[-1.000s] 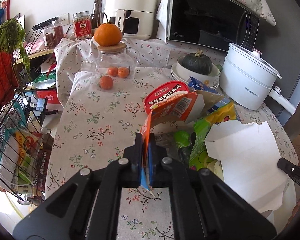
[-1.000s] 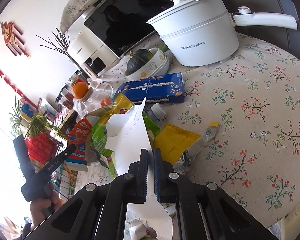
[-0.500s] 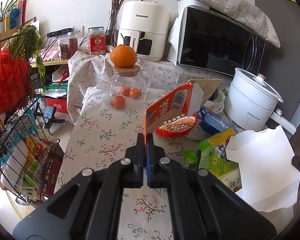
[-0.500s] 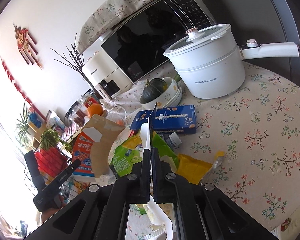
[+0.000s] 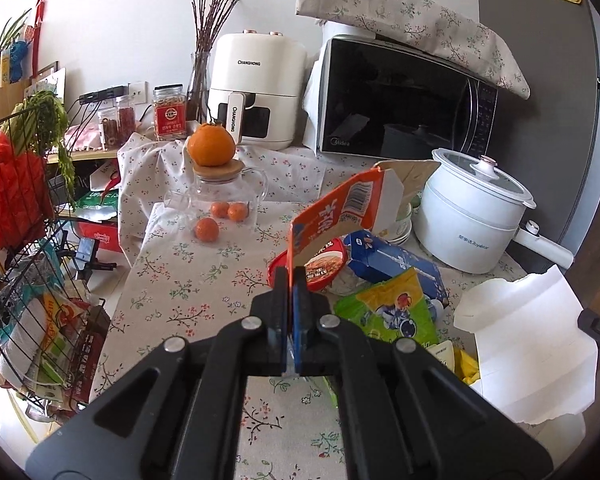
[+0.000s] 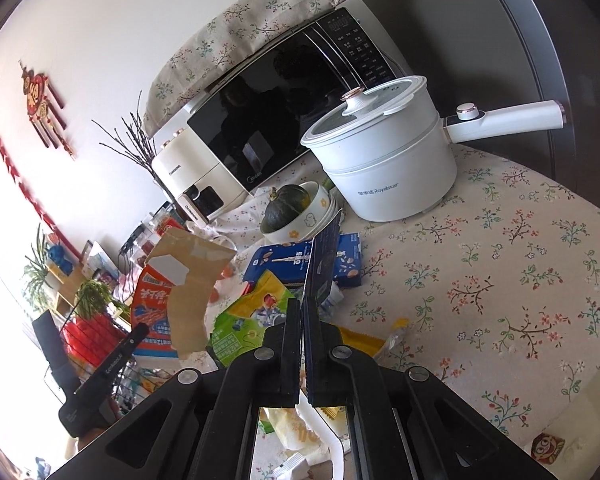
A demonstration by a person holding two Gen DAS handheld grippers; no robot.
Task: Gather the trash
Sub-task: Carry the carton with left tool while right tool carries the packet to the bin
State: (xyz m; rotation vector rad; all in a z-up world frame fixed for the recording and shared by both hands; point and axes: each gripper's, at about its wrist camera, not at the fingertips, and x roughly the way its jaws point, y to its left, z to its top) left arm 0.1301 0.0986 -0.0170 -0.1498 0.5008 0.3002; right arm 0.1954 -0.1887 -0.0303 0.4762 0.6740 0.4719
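My left gripper (image 5: 291, 274) is shut on the bottom edge of a flattened orange noodle carton (image 5: 342, 208), which stands up off the table. The same carton (image 6: 180, 292) shows its brown inside in the right wrist view, beside the left gripper's body (image 6: 100, 372). My right gripper (image 6: 302, 305) is shut on a large white paper sheet (image 5: 528, 344), seen edge-on and dark in its own view as the sheet (image 6: 323, 260). Loose trash lies between them: a green snack bag (image 5: 388, 308), a blue box (image 5: 394, 260), a red noodle cup (image 5: 320, 262) and a yellow wrapper (image 6: 360, 342).
A white electric pot (image 5: 472, 216), microwave (image 5: 400, 100) and air fryer (image 5: 256, 92) line the back. A glass jar (image 5: 226, 200) with an orange on top stands mid-table. Stacked bowls holding a squash (image 6: 288, 208) sit by the pot. A wire rack (image 5: 20, 248) stands off the left edge.
Both grippers have risen while staying shut. The orange carton came up off the trash pile and now stands tall; the white sheet lifted and turned edge-on in the right wrist view.
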